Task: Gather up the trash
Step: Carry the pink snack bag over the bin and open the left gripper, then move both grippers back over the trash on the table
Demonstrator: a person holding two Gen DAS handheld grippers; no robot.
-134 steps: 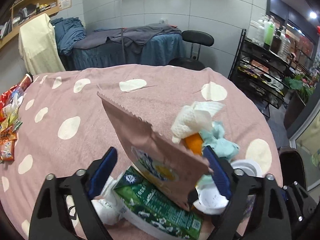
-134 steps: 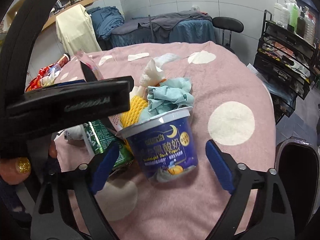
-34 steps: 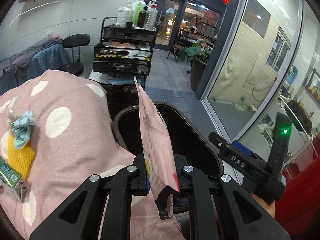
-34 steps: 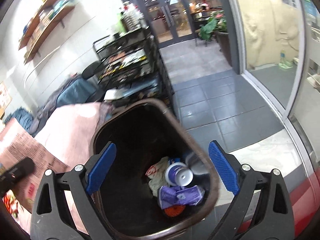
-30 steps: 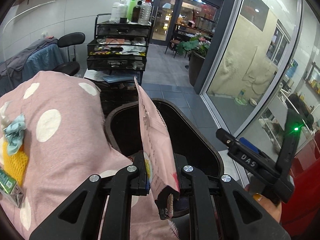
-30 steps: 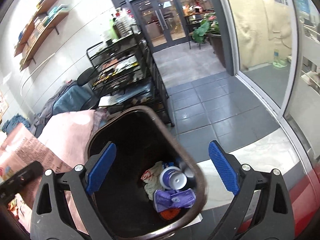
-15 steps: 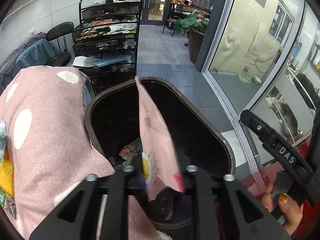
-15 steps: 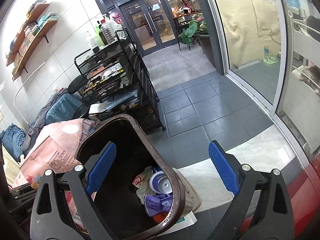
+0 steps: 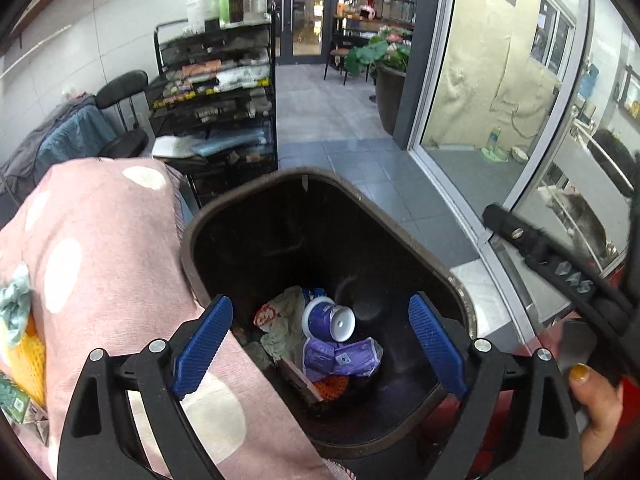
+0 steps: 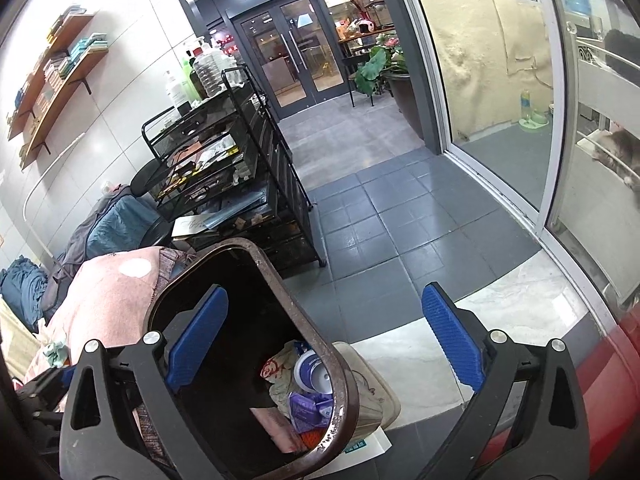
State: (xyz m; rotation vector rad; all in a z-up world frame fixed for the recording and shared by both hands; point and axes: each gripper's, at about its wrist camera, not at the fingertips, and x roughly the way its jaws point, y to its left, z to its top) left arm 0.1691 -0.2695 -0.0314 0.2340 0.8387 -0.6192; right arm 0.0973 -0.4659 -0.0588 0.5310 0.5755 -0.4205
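Observation:
A dark brown trash bin stands beside the pink spotted table; it also shows in the right wrist view. Inside lie a blue yogurt cup, a purple wrapper, crumpled tissue and the pink snack bag, seen again in the right wrist view. My left gripper is open and empty above the bin. My right gripper is open and empty over the bin's right rim. Yellow netting and teal tissue stay on the table.
A black wire rack with bottles stands behind the bin. A black chair is left of it. Glass doors and grey tile floor lie to the right. A green carton lies at the table's left edge.
My left gripper opened and the pink snack bag dropped into the bin. Both grippers tilted a little more over the bin.

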